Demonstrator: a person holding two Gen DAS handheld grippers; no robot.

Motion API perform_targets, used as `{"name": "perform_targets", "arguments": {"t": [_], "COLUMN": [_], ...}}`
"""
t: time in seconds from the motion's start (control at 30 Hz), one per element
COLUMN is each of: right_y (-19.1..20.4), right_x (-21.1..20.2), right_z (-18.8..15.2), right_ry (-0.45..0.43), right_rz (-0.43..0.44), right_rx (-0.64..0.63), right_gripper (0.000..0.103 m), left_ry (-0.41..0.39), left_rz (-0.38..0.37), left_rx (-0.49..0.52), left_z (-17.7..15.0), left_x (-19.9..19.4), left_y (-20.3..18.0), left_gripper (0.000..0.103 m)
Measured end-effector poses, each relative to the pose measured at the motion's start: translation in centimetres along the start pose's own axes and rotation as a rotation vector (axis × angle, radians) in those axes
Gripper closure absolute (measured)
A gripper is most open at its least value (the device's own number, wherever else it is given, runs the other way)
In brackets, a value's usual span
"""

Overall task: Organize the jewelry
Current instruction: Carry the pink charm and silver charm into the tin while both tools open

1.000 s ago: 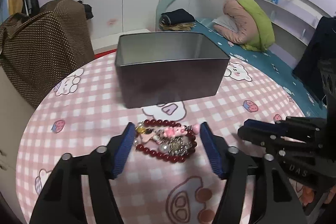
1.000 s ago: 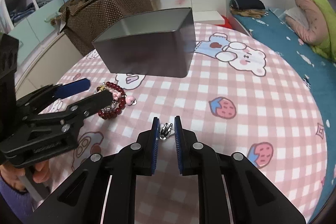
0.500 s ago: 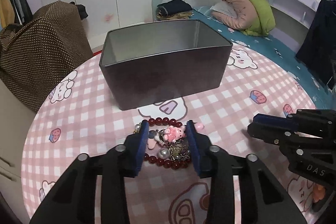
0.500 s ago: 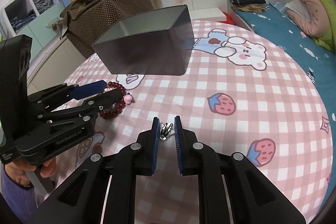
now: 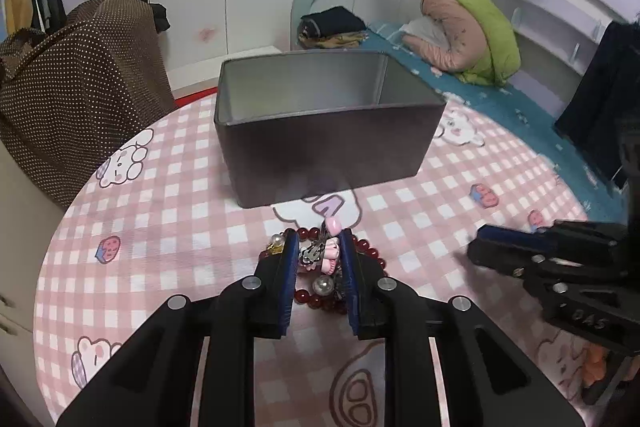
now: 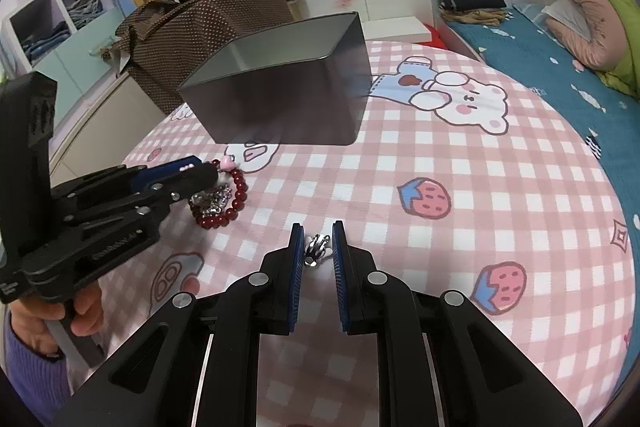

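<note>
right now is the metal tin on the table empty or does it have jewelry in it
Empty as far as shows: the tin stands open, with only bare inner walls in view; its floor is hidden. The red bead bracelet lies outside it on the tablecloth.

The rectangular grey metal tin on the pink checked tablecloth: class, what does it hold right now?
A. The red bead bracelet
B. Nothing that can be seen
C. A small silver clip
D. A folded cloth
B: the rectangular grey metal tin shows only bare inner walls, while the red bead bracelet lies on the pink checked tablecloth in front of it.
</note>
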State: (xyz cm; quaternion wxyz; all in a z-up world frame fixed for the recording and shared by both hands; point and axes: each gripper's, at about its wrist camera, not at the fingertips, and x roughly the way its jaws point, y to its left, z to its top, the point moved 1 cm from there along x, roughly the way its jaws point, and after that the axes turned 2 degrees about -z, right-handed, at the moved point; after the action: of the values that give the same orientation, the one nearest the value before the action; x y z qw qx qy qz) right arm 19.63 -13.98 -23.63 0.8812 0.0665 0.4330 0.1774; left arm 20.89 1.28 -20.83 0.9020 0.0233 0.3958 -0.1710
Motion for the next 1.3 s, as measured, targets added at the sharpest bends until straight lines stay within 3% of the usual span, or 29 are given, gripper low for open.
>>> {"name": "perform_targets", "arguments": {"t": [0.33,0.47,0.7,0.9,0.97,1.3], "right_y": [1.1,1.7,3.2,2.9,2.3,-0.1], "right_x": [-1.5,-2.3,-3.3,-2.9,-2.6,1.1], "right_z": [1.2,2.7,6.4,9.8,10.8,12.8], "right_ry": [-0.045,-0.072,-0.135,-0.141,-0.135,-0.050], "right_rz": [0.031,0.064,0.088,0.164,0.193,0.269], "right_rx": [-0.005,-0.001,-0.017,0.039,0.074,0.211], "right_gripper": [0.088,0.088,0.088,0.088,0.088,0.088], "left_ry": [-0.074,-0.107,-0.145,-0.131,-0.120,-0.025], "left_rz": [-0.112,-0.168,-0.199,-0.212,-0.254,-0.241], "left_rx": [-0.048,-0.074,-0.088,-0.118,-0.151,-0.229], "left_z": [1.3,2.3,5.2,8.0,8.5,10.3], "left_x": [-3.2,-4.5,-5.6,-5.0,-4.6,-1.2], "left_y": [0.8,1.4,2.0,2.6,3.3,4.7], "left_gripper": [0.084,0.084,0.084,0.084,0.084,0.084]}}
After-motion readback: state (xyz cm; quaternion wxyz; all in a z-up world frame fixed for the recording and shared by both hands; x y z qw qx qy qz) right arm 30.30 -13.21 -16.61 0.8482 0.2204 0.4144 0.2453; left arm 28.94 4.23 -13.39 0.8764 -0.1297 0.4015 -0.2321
